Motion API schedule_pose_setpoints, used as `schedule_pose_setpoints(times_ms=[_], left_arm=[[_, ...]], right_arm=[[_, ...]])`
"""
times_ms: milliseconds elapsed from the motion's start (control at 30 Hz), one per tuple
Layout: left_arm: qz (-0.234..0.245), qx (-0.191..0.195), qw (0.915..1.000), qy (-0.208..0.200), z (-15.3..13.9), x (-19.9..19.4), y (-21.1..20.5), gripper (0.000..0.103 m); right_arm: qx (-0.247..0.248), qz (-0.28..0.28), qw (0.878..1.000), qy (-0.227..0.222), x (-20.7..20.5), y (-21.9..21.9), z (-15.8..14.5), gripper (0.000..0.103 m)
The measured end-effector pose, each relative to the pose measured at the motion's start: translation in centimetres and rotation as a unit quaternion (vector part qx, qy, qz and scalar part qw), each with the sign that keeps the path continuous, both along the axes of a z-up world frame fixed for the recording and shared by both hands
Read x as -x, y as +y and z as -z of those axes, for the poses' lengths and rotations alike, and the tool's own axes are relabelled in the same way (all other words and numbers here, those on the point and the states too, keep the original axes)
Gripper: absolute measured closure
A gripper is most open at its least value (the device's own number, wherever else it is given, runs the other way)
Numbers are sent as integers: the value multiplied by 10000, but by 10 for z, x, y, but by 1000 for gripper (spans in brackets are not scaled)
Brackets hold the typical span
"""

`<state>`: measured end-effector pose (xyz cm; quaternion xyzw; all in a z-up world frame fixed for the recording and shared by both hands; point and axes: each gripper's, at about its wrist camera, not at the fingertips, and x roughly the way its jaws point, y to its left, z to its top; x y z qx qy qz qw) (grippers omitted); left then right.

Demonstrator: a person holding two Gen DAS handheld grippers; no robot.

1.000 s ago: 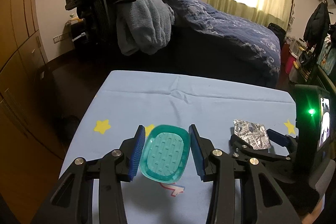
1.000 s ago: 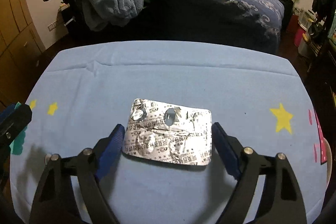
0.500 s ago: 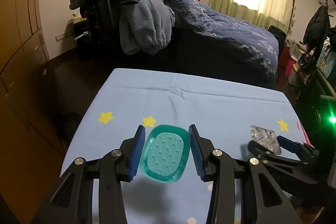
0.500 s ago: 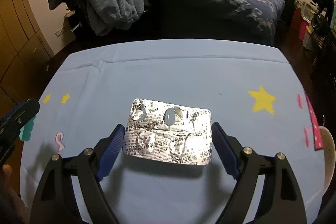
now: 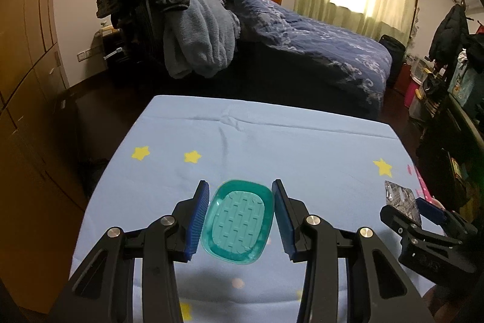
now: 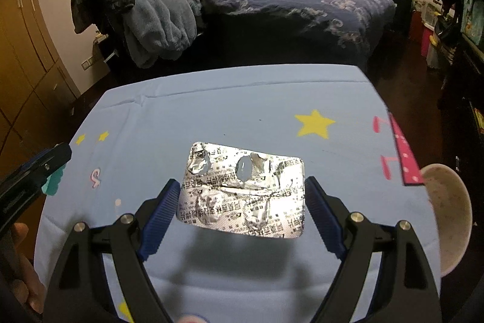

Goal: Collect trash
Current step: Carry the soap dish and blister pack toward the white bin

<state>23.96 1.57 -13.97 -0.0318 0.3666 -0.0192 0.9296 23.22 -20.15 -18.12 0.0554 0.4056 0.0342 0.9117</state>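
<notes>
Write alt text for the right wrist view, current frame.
The right tongs grip an empty, crumpled foil blister pack by its short edges, lifted above a light blue star-print cloth. A speckled white bowl sits at the cloth's right edge, and a dark blue bed fills the background.

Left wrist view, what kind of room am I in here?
Most likely a bedroom: a bed with a dark blue quilt, clothes piled on a chair, and wooden wardrobe doors along one wall.

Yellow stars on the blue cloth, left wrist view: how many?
4: two side by side far left, one far right, one partly hidden beneath the left gripper. Others may be covered.
</notes>
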Motion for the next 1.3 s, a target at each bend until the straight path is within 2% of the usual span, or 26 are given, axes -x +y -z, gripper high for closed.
schedule_pose_setpoints(times_ms=[333, 567, 900, 1067, 1300], left_arm=[[269, 79, 9996, -33, -12, 21, -38, 60], [1014, 82, 9947, -129, -20, 27, -107, 60], [2224, 40, 9747, -231, -24, 29, -233, 60], [2732, 51, 9615, -286, -25, 29, -289, 60], [3223, 73, 9464, -218, -18, 27, -344, 60]], right_arm=[[-59, 77, 9998, -156, 43, -30, -10, 20], [0, 537, 9982, -262, 69, -85, -14, 20], [128, 1707, 9849, -267, 109, -208, -7, 20], [195, 2000, 9792, -290, 124, -252, 0, 20], [268, 2125, 9763, -324, 129, -287, 7, 20]])
